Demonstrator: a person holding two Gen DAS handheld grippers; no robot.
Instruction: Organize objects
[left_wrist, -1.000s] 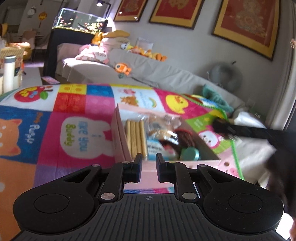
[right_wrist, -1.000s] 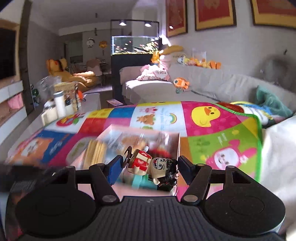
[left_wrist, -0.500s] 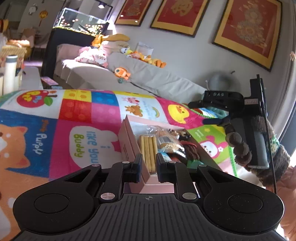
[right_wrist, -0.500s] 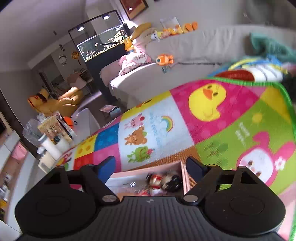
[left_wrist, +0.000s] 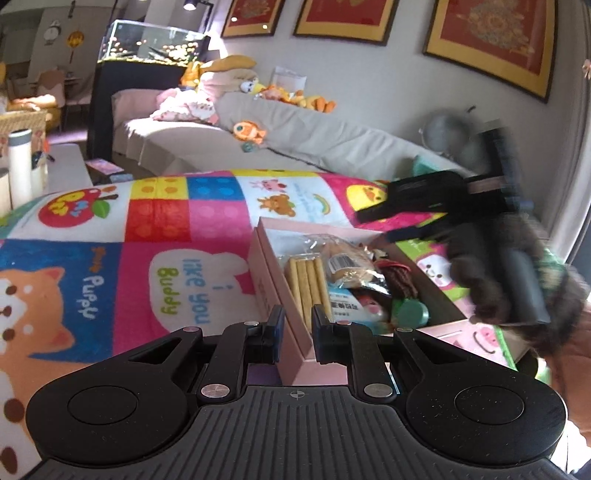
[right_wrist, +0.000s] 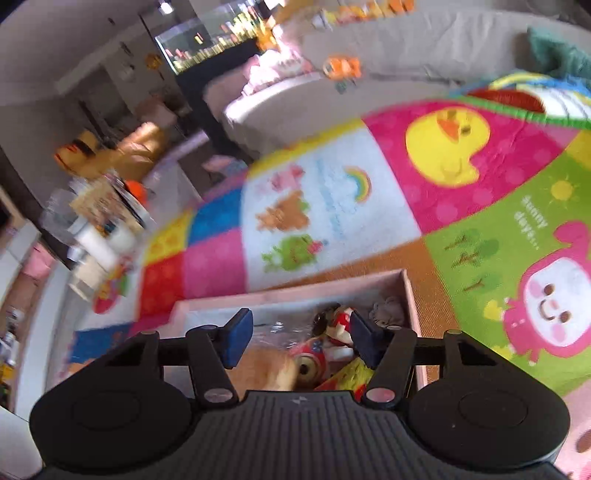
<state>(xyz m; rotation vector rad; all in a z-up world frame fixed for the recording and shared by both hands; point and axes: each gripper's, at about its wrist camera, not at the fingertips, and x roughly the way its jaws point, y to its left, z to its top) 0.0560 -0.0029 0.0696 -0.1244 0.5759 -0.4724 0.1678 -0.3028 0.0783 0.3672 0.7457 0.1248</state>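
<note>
A pink open box (left_wrist: 266, 273) lies on a colourful play mat (left_wrist: 184, 221). It holds biscuit sticks (left_wrist: 306, 284), a wrapped bread (left_wrist: 347, 266), a green lid (left_wrist: 410, 312) and other small items. My left gripper (left_wrist: 297, 321) is shut on the box's near wall. My right gripper (right_wrist: 301, 332) hovers over the box's far right part (right_wrist: 295, 295) with its jaws apart and closing, nothing pressed between the pads. Below it a small red-and-white doll (right_wrist: 338, 321) lies in the box beside a red round toy (right_wrist: 308, 360). In the left wrist view the right gripper (left_wrist: 373, 226) shows blurred.
A hand in a dark furry sleeve (left_wrist: 517, 288) holds the right gripper beside the box. Behind the mat stands a grey sofa (left_wrist: 332, 144) with plush toys and a fish tank (left_wrist: 147, 40). A white bottle (left_wrist: 20, 166) stands at far left.
The doll that was between my right gripper's jaws now lies in the box. That gripper has swung over the box's far right part and rolled. The left gripper keeps its grip on the wall.
</note>
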